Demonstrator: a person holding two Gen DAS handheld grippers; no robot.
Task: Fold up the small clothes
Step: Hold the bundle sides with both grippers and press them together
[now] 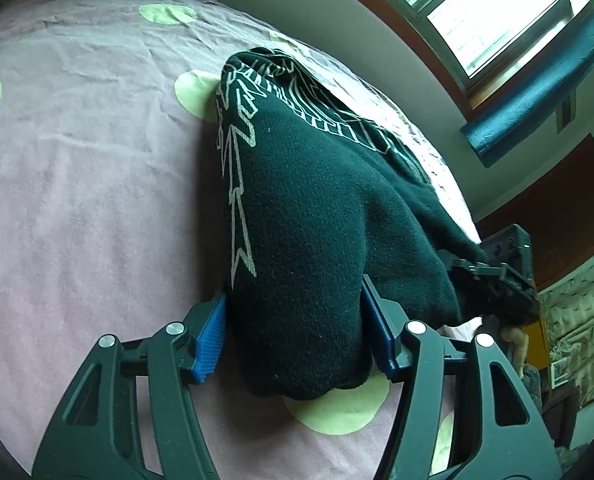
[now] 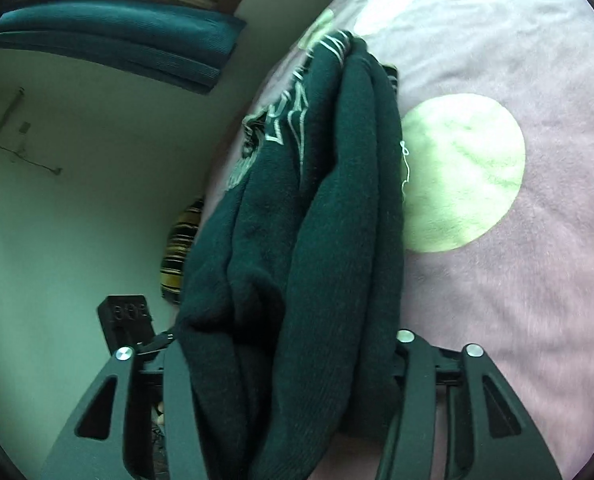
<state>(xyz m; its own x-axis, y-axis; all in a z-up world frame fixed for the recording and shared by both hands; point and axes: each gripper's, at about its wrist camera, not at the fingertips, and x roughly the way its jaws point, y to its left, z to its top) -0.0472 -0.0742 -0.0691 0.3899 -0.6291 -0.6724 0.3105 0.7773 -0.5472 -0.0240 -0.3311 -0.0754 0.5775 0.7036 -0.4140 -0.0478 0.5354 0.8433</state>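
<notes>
A dark green knitted sweater [image 1: 309, 220] with a white line pattern hangs bunched between both grippers above the bed. My left gripper [image 1: 295, 332] has its blue pads [image 1: 209, 344] closed against a thick fold of the sweater. The right gripper shows at the right of the left wrist view [image 1: 497, 280], gripping the sweater's other end. In the right wrist view the sweater [image 2: 317, 240] fills the gap of my right gripper [image 2: 293, 364]; its pads are hidden by the cloth.
The bed has a pink sheet [image 1: 77, 160] with pale green dots [image 2: 461, 172]. A window [image 1: 477, 12] and a teal roll [image 1: 537, 88] lie along the wall beyond the bed. A striped cushion [image 2: 181, 252] sits by the bed edge.
</notes>
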